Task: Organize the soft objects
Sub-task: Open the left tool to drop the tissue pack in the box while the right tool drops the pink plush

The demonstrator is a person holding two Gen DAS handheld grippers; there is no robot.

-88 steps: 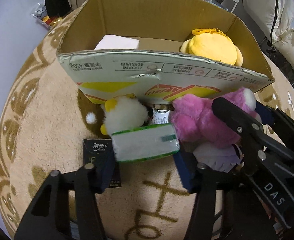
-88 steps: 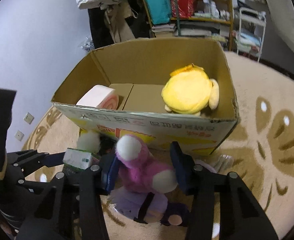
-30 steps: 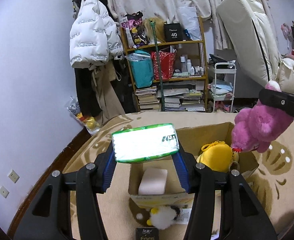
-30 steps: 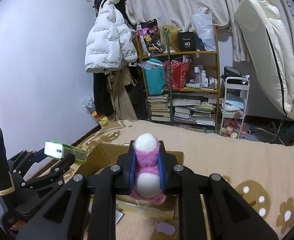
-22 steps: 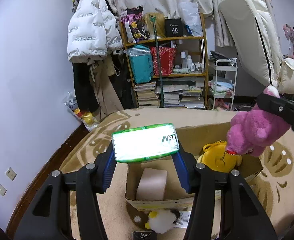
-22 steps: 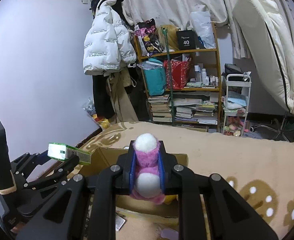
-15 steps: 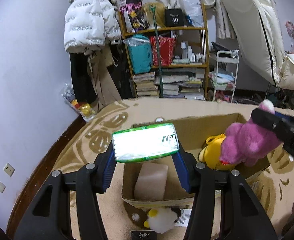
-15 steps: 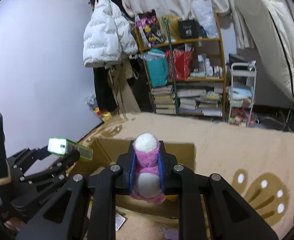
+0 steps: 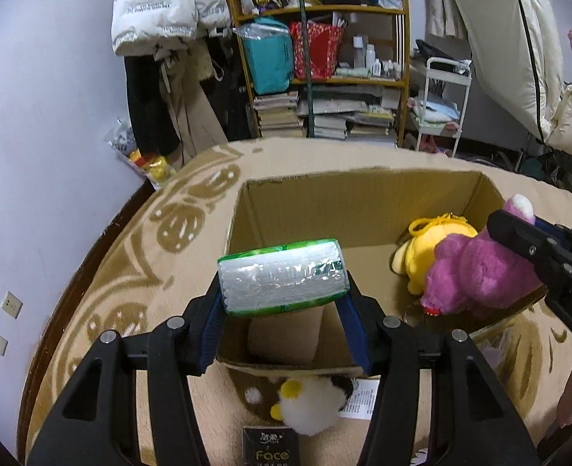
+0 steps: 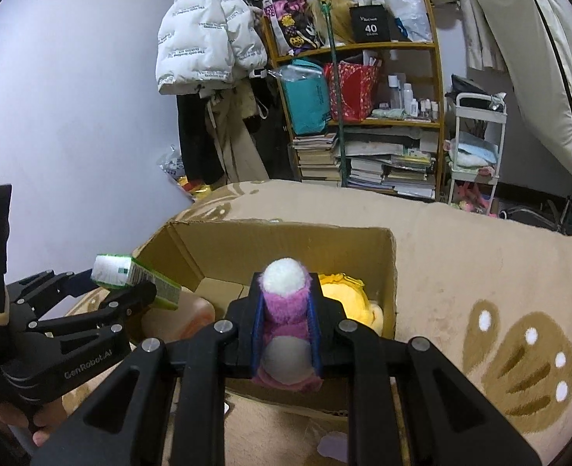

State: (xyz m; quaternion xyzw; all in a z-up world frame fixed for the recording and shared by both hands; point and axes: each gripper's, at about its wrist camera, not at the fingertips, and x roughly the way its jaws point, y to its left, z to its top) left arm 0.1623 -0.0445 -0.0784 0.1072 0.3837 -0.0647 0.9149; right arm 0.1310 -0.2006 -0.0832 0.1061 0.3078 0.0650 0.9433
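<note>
My left gripper [image 9: 284, 310] is shut on a green-and-white tissue pack [image 9: 282, 277] and holds it above the near left part of an open cardboard box [image 9: 363, 190]. My right gripper [image 10: 284, 334] is shut on a pink plush toy [image 10: 286, 303] and holds it over the box's right side; the toy also shows in the left wrist view [image 9: 476, 272]. Inside the box lie a yellow plush toy [image 9: 429, 244] and a pale pink roll [image 10: 177, 314]. The tissue pack also shows in the right wrist view [image 10: 134, 273].
The box [image 10: 286, 244] stands on a beige patterned rug [image 10: 480, 272]. In front of it lie a white-and-yellow plush [image 9: 309, 404], a black "Face" packet [image 9: 270, 446] and a paper sheet [image 9: 363, 404]. A shelf of books [image 9: 325, 77] and a hanging white jacket [image 9: 161, 4] stand behind.
Both grippers have come down and forward from high above the rug to just over the open box, each still holding its object. The pink plush now hangs beside the yellow plush.
</note>
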